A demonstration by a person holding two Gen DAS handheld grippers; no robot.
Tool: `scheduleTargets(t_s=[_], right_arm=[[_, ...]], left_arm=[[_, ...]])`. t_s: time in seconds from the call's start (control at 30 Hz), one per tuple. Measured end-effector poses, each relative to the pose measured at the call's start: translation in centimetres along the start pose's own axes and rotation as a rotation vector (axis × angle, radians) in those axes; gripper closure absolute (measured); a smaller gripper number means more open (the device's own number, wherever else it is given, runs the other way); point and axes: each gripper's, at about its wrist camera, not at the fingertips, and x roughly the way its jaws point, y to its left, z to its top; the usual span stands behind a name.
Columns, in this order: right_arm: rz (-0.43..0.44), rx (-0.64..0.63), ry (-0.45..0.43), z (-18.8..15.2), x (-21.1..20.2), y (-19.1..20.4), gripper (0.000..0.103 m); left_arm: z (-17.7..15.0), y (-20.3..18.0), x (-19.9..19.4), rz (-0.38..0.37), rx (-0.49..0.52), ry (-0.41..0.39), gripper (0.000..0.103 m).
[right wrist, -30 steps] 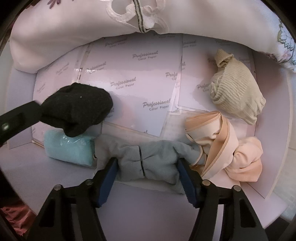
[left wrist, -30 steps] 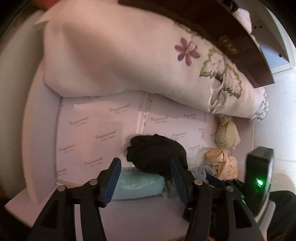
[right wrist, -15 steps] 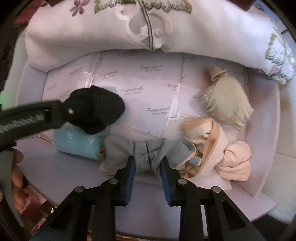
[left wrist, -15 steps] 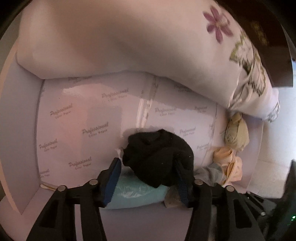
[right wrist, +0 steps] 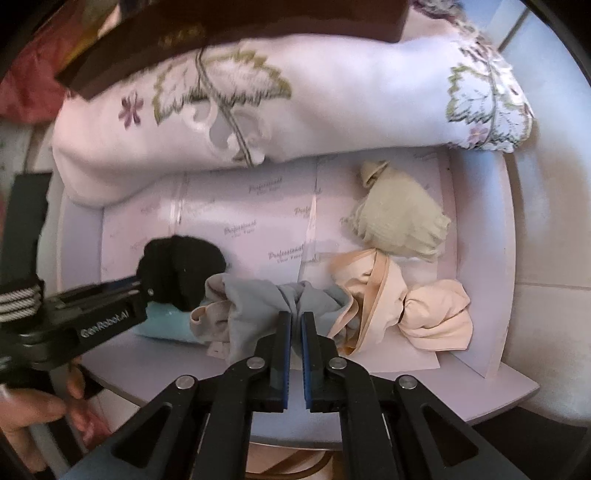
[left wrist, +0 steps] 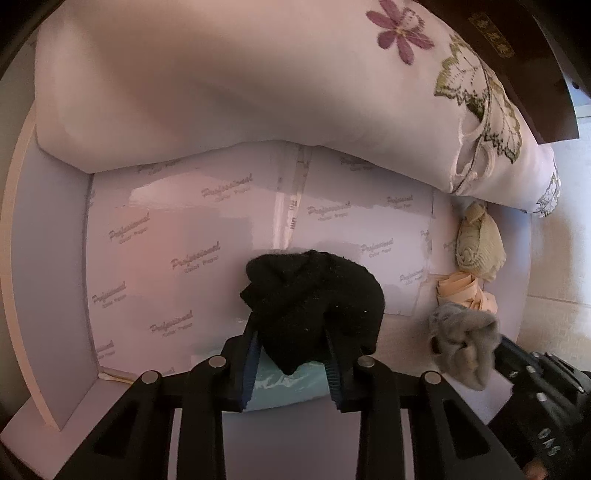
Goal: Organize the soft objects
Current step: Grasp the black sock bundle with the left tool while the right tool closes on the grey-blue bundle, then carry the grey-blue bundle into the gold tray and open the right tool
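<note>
The left gripper points steeply down into a shallow lilac tray lined with printed paper sheets. Its jaws are closing on a balled black sock, which sits between the blue pads and bulges out above them; the pads already press into its sides. Directly under that sock, at the near edge of the tray, lies a pale turquoise bundle.

The right gripper has its jaws pressed together, pinching the middle of a grey fabric piece so that the cloth bunches on either side of the fingers. In the left wrist view that grey piece hangs crumpled at the right, clear of the tray floor as far as can be told.

To the right of the grey fabric lies a peach garment, loosely twisted, touching it. Just beyond, nearer the far right corner, rests a rolled beige-green sock, touching the peach one.

Along the far side of the tray a pale embroidered pillow with purple flowers and green leaves lies over the rim. A dark brown box rests across the pillow. A person's hand grips the left tool at the near left.
</note>
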Motion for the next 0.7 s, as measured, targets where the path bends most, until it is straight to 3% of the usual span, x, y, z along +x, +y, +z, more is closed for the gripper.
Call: scheduleTargets(t_s=[0.43, 0.7], right_arm=[[0.173, 0.091, -0.213, 1.3, -9.7, -0.8, 0.098], [0.238, 0.058, -0.407, 6.4, -17.1, 1.5, 0.098]], left_arm=[[-0.1, 0.2, -0.7, 0.004, -0.006, 0.0, 0.072], [-0.3, 0.1, -0.4, 0.006, -0.005, -0.003, 0.072]])
